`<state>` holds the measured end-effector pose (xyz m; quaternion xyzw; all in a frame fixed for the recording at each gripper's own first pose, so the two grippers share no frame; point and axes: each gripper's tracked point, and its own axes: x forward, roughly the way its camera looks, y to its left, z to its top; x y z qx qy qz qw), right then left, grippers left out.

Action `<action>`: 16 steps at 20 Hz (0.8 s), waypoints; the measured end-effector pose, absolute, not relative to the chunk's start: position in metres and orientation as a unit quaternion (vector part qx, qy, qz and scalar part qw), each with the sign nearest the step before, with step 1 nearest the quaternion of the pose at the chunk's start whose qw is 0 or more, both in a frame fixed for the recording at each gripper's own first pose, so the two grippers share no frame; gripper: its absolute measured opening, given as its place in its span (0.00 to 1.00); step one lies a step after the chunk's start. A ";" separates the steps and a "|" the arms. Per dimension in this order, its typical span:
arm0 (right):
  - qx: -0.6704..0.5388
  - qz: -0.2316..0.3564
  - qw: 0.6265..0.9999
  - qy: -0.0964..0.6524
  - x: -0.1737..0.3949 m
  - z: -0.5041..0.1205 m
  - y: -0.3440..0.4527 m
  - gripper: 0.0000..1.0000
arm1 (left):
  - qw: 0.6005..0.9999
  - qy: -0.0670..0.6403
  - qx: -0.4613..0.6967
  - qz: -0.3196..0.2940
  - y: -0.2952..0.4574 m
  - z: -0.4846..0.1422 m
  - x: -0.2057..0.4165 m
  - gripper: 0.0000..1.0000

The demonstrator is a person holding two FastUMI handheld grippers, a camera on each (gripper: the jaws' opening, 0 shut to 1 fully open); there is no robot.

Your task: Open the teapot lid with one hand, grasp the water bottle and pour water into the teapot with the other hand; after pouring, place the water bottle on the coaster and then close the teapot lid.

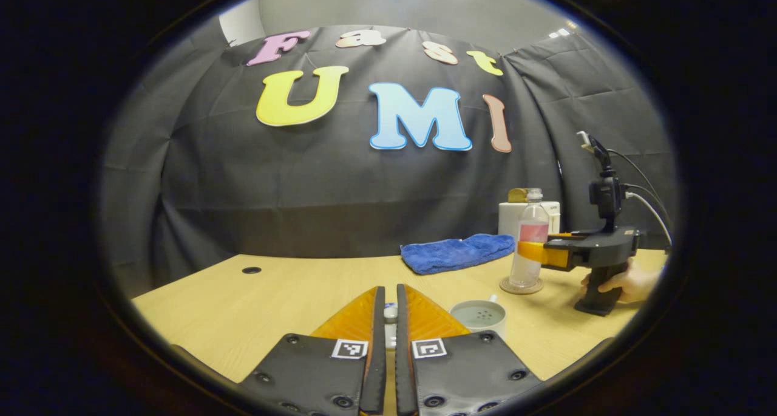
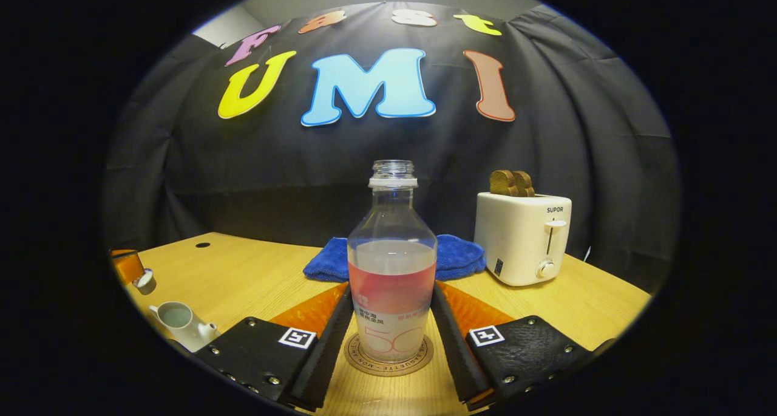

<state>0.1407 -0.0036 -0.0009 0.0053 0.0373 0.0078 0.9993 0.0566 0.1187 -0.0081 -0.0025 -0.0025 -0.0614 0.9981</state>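
- Right gripper view puts the water bottle (image 2: 392, 270) upright on the round coaster (image 2: 388, 356), between the right gripper (image 2: 391, 306)'s two fingers; the bottle has no cap and is partly full.
- Those fingers sit against the bottle's sides, or very nearly so; whether they press or have just let go, I cannot tell.
- Left gripper view has the left gripper (image 1: 390, 311) pinched nearly closed on a small white knob, which I take for the teapot lid (image 1: 390, 314), held above the table (image 1: 291, 294).
- Open teapot (image 1: 479, 316) stands just right of that gripper, strainer holes visible inside, spout towards the bottle.
- Bottle resting on the coaster suggests pouring is over, so the step in hand is likely release, then closing the lid.
- To do it well: part the right fingers evenly so neither drags the bottle, then back straight out, away from the blue towel (image 2: 452, 258) and toaster (image 2: 523, 237) behind.
- Bring the lid over the teapot's mouth, level, and lower it squarely before releasing.
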 end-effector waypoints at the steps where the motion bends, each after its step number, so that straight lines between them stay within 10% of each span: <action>1: 0.003 0.008 0.999 0.036 0.141 -0.002 -0.004 0.77 | 0.998 -0.002 -0.002 -0.061 0.119 -0.009 0.056 0.14; 16: 0.004 -0.011 1.000 0.025 0.115 0.000 -0.014 0.96 | 0.999 -0.002 -0.002 -0.037 0.127 -0.008 0.057 0.14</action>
